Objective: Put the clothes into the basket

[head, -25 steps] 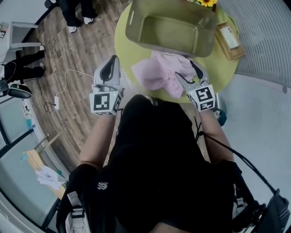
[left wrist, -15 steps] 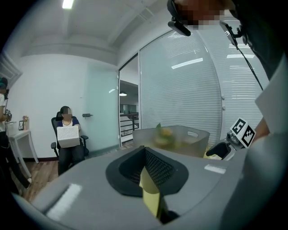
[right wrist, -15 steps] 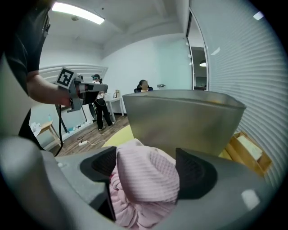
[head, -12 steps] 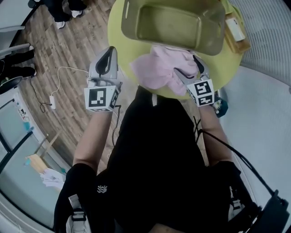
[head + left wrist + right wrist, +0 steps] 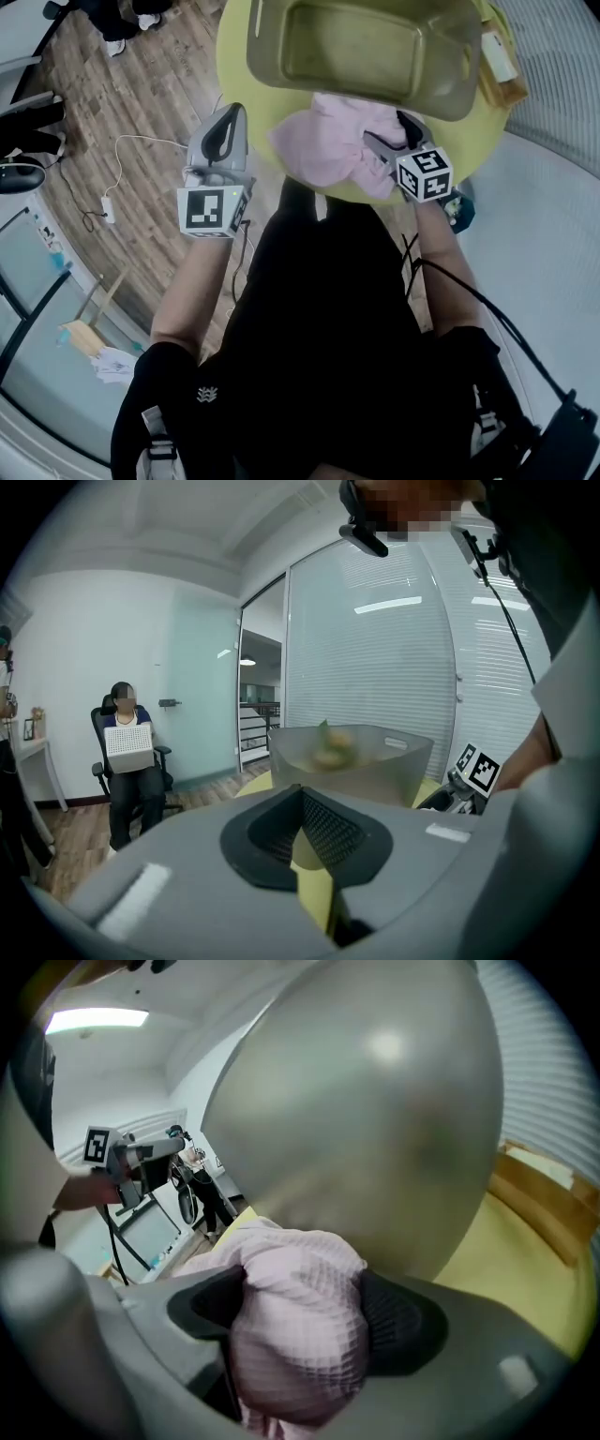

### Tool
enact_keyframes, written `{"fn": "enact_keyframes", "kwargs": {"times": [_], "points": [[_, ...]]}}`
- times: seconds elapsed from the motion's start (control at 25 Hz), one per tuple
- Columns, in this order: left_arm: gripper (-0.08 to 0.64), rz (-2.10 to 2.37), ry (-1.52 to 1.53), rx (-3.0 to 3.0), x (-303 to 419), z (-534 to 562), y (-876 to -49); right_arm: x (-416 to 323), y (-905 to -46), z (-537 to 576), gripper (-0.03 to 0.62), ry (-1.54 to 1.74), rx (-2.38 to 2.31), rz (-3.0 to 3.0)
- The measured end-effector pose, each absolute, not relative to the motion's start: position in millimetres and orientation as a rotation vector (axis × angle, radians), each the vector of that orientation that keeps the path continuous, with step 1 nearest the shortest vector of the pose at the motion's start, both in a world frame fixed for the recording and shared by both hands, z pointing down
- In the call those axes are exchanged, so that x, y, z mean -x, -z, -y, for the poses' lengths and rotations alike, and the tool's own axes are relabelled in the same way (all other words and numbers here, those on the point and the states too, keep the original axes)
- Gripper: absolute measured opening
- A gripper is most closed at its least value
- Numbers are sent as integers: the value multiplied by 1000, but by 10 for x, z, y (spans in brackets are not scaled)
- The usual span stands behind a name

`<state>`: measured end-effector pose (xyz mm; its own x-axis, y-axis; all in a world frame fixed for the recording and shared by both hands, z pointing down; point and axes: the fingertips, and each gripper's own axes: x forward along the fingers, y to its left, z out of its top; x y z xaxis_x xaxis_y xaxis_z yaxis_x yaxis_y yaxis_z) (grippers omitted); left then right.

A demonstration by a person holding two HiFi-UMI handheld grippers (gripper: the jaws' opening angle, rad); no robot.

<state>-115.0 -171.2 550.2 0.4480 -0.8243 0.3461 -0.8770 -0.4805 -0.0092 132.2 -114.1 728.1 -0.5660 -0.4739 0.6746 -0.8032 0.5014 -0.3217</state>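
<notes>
The right gripper has just been opening its jaws; they stand spread wide around a fold of the pink cloth — likely set for a grip. The cloth lies on the table against the basket's near wall, outside it. The left gripper — jaws together, empty — hangs clear at the left.

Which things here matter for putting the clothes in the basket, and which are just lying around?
For the job: pink cloth, basket, yellow table under them.
Lying about: wooden tray beside the basket, power strip on the floor.
</notes>
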Motion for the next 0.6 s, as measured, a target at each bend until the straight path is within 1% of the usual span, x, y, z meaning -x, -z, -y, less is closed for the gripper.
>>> {"fn": "enact_keyframes", "kwargs": {"times": [0.12, 0.16, 0.2, 0.28, 0.32, 0.36, 0.6], "points": [[5, 1488, -448, -2520, 1134, 1758, -5550, -1339, -7299, 1144, 378, -925, -1012, 2242], [5, 1479, -445, -2520, 1137, 1772, -5552, -1327, -7274, 1150, 357, -925, -1001, 2242], [5, 1467, -441, -2521, 1138, 1778, -5551, -1309, -7240, 1153, 322, -910, -994, 2242], [5, 1448, -437, -2526, 1125, 1784, -5544, -1266, -7187, 1129, 198, -834, -981, 2242], [5, 1448, -438, -2529, 1112, 1800, -5537, -1248, -7175, 1112, 168, -790, -973, 2244], [5, 1453, -437, -2531, 1098, 1829, -5525, -1239, -7166, 1105, 150, -750, -970, 2246], [5, 1461, -439, -2565, 1084, 1995, -5314, -1173, -6868, 1023, 88, -585, -1021, 2291]]}}
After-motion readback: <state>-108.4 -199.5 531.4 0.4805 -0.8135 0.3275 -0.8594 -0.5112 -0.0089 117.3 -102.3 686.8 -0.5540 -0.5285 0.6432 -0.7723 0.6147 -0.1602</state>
